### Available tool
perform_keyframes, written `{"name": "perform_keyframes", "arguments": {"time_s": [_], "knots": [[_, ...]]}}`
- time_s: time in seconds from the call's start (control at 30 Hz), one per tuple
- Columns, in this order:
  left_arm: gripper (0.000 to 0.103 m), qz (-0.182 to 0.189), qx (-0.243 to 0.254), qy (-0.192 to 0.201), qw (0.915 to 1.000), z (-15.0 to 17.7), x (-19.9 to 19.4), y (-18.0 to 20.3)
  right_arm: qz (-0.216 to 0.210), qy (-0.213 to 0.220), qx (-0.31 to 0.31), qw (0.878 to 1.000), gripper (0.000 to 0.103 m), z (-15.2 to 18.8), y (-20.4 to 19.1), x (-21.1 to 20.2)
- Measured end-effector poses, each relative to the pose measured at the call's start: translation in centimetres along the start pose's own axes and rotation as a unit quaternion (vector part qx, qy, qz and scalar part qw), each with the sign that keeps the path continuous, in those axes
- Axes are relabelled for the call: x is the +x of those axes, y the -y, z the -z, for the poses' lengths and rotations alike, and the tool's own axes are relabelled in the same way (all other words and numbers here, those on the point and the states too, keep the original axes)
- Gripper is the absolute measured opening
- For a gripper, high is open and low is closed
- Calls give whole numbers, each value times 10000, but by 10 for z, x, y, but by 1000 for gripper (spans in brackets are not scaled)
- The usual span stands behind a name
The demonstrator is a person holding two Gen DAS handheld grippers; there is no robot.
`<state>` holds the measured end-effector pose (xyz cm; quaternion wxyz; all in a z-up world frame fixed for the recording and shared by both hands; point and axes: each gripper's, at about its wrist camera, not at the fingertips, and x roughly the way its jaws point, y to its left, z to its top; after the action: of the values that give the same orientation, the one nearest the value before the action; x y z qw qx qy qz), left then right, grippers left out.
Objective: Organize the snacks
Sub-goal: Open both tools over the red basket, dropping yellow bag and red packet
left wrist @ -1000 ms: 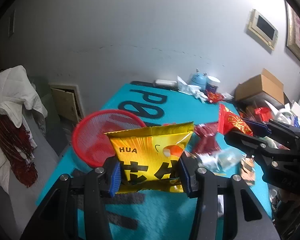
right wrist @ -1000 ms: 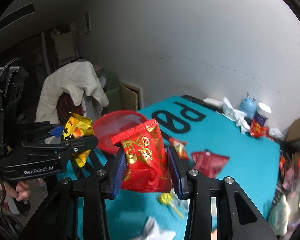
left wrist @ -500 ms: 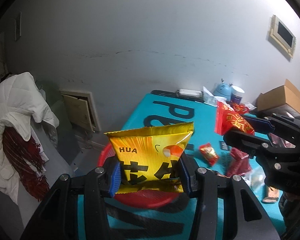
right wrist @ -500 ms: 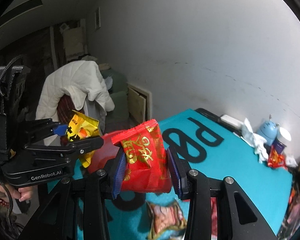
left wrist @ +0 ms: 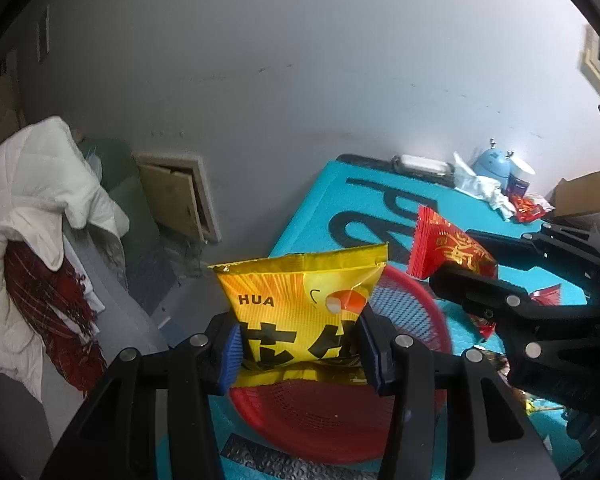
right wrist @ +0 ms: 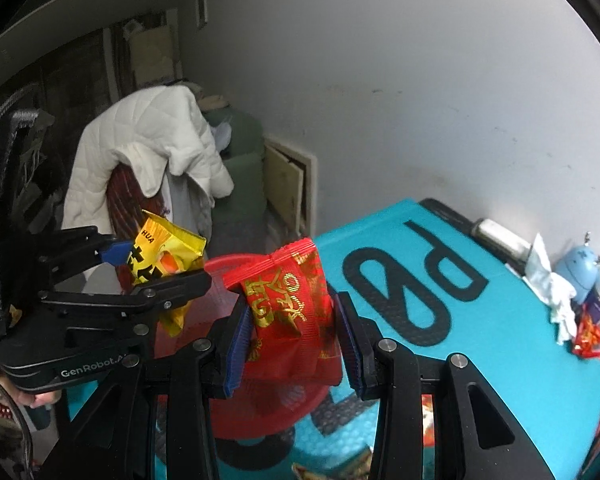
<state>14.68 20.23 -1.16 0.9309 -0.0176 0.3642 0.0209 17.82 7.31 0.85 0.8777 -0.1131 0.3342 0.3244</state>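
A yellow snack bag (left wrist: 300, 304) marked HUA sits upright between the blue pads of my left gripper (left wrist: 298, 354), which is shut on it. Below and behind it lies a red mesh basket (left wrist: 404, 320) at the near left corner of the teal table mat (left wrist: 364, 200). My right gripper (right wrist: 292, 344) is shut on a red snack bag (right wrist: 288, 304) with gold lettering, held over the same red basket (right wrist: 260, 404). Each wrist view shows the other gripper: the right gripper (left wrist: 456, 268) with the red bag (left wrist: 448, 248), the left gripper (right wrist: 140, 268) with the yellow bag (right wrist: 164, 260).
Small snack packets (left wrist: 544, 296) lie on the mat right of the basket. At the far table edge stand a blue round gadget (right wrist: 584, 272), crumpled tissue (right wrist: 552, 284) and a cardboard box (left wrist: 588, 192). A chair with a white quilted jacket (left wrist: 32, 184) stands left of the table, beside the grey wall.
Both grippers have carried their bags leftward toward the table's left corner. The red basket now lies right under and behind both bags. Neither grip has changed.
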Motion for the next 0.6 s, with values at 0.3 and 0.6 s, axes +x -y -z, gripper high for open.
{"name": "perform_keyframes", "arguments": {"time_s": [0.3,0.6], "knots": [[47,-216,59,-156,9996,7,21,-5,-29,-413,43,9991,40,11,3,34],[69,-256,-147,-554,9980,7,32,-7,124,-506,82,9986,52,14,7,31]]}}
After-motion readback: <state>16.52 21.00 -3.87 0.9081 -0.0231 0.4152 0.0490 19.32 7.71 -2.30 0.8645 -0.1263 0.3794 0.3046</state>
